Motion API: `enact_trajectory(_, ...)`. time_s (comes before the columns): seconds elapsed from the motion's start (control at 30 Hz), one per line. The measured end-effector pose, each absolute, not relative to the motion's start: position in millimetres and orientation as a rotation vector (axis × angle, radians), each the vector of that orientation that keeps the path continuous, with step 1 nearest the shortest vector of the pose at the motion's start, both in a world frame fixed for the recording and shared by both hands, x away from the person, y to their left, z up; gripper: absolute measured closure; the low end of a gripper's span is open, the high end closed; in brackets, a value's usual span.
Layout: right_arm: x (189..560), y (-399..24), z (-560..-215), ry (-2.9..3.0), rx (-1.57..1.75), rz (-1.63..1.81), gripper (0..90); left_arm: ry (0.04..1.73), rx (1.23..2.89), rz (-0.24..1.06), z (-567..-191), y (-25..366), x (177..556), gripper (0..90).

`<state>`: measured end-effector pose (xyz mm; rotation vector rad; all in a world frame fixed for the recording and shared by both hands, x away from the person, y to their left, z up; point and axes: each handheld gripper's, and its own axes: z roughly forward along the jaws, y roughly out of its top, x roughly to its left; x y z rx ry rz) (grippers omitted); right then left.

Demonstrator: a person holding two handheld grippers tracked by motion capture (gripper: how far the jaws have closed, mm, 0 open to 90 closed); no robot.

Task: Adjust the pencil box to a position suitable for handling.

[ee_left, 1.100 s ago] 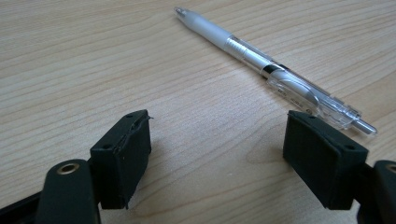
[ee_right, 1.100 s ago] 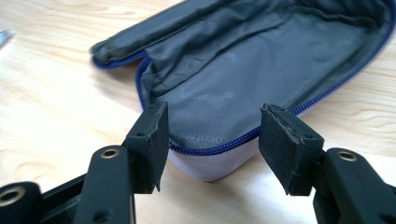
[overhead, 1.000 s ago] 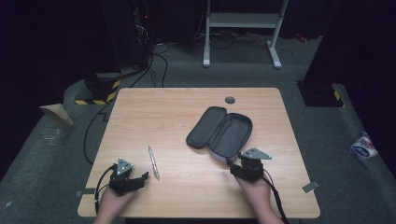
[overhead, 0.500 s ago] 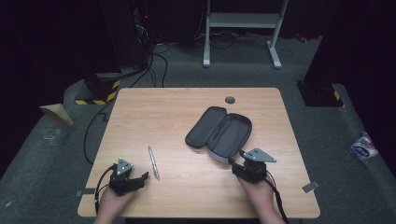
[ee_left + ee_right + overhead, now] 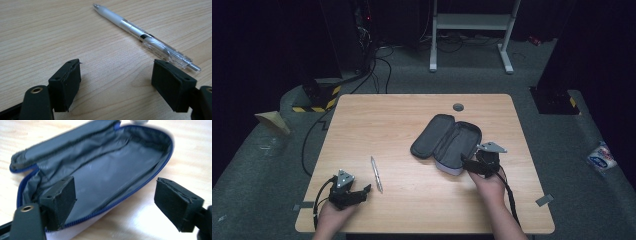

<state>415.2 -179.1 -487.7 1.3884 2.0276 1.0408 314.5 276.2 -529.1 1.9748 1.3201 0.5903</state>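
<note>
At the front left corner of the wooden table [image 5: 377,115] we hold the left gripper [image 5: 363,190], its jaws spread wide with only bare wood between them. Just to its right lies a silver and clear ballpoint pen [image 5: 376,174], running roughly front to back, apart from the pads; in the left gripper view the pen [image 5: 147,40] stretches diagonally just beyond the far jaw, close to it but not touching as far as we can tell.

Right of the table's middle lies a dark pencil case [image 5: 447,142], unzipped and splayed open, its lid folded out to the left and its grey lining showing. In the right gripper view the pencil case [image 5: 105,172] shows a blue zipper around its rim and nothing inside.

At the case's front right end we hold the right gripper [image 5: 468,163]. Its jaws have just been opening and now stand released, one pad over the case's near rim, the other over the wood, neither pressing on it.

A small round grommet [image 5: 458,107] sits near the table's back edge.
</note>
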Motion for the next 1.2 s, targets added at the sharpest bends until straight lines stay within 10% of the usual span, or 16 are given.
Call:
enact_trajectory(0.87,342,-115,-504,2.153,1.241,1.216,13.8,1.314,1.984,0.587,-529,276,315,23.8)
enact_trajectory(1.2,365,-150,-482,2.065,1.242,1.161,23.0,1.27,2.015,0.571,-529,273,314,19.2)
